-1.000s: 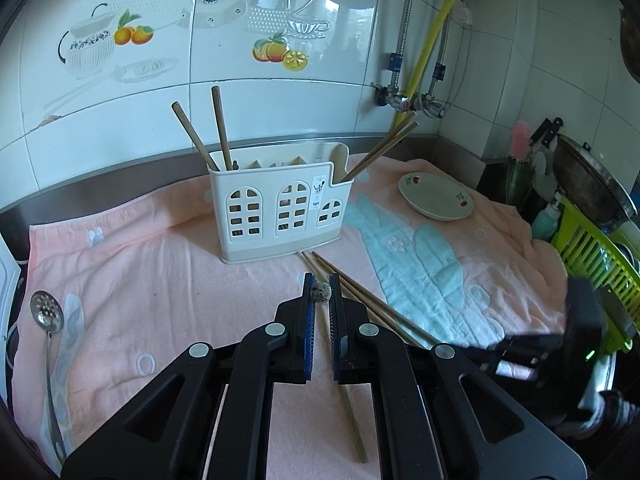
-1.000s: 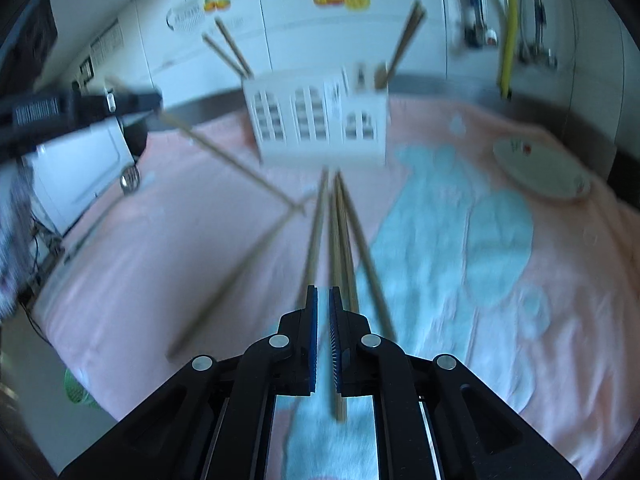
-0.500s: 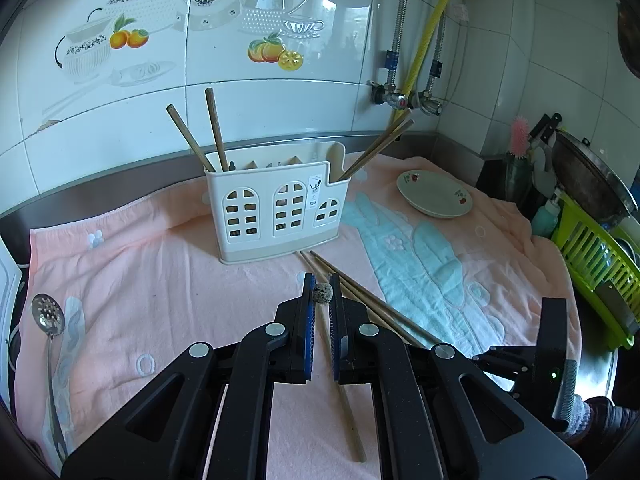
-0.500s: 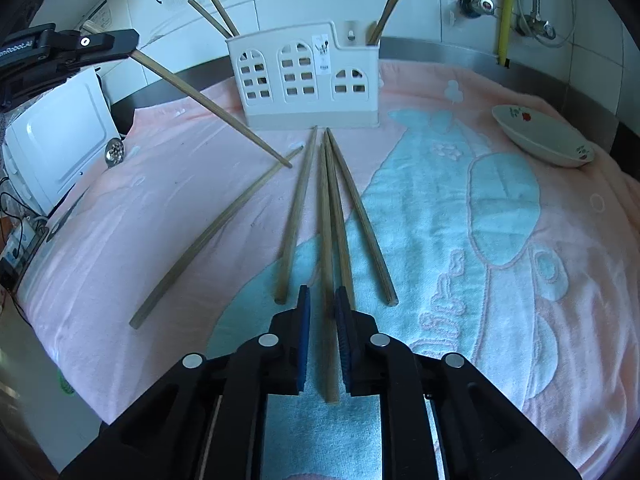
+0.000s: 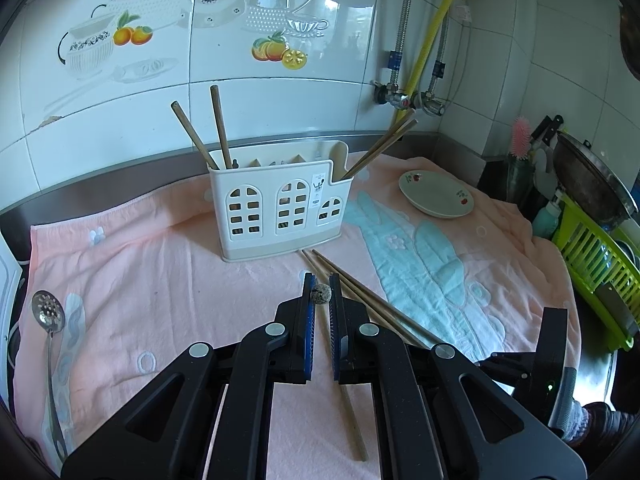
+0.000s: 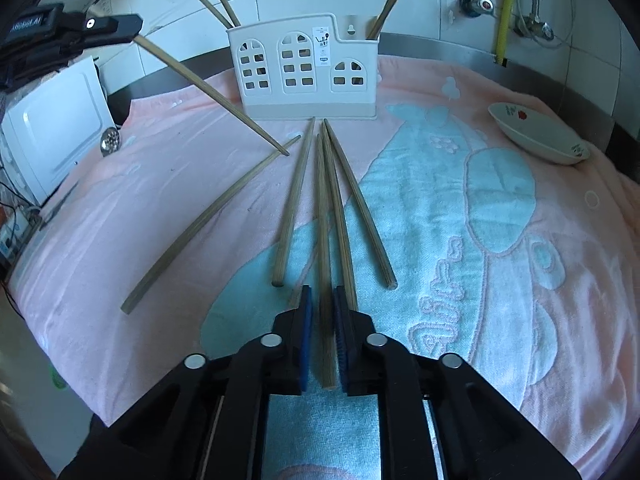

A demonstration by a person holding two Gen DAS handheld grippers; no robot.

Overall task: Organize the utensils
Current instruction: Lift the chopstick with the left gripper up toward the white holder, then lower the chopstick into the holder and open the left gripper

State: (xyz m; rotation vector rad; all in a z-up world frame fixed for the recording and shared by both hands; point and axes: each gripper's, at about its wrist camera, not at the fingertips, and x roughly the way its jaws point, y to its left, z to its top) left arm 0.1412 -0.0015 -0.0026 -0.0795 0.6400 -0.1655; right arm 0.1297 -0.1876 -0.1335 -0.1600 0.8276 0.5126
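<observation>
A white utensil holder [image 5: 280,216] [image 6: 304,76] stands on a pink towel [image 5: 160,280], with chopsticks leaning in its end compartments. My left gripper [image 5: 321,285] is shut on one chopstick [image 5: 321,294], seen end-on here. In the right wrist view that chopstick [image 6: 208,88] slants down from the upper left, its tip just above the towel. Several loose chopsticks [image 6: 292,216] lie fanned in front of the holder. My right gripper [image 6: 323,296] is low over the towel, its jaws closing on the near end of the middle chopstick [image 6: 325,332], which lies between the blue pads.
A slotted metal spoon [image 5: 48,314] lies at the towel's left edge. A small plate [image 5: 436,194] [image 6: 540,136] sits at the back right. A green rack [image 5: 592,256] and a dark pan [image 5: 592,176] crowd the right side. A white appliance [image 6: 52,128] stands on the left.
My right gripper has sunk toward the towel and now straddles the near end of a loose chopstick. The left gripper has stayed put with its chopstick.
</observation>
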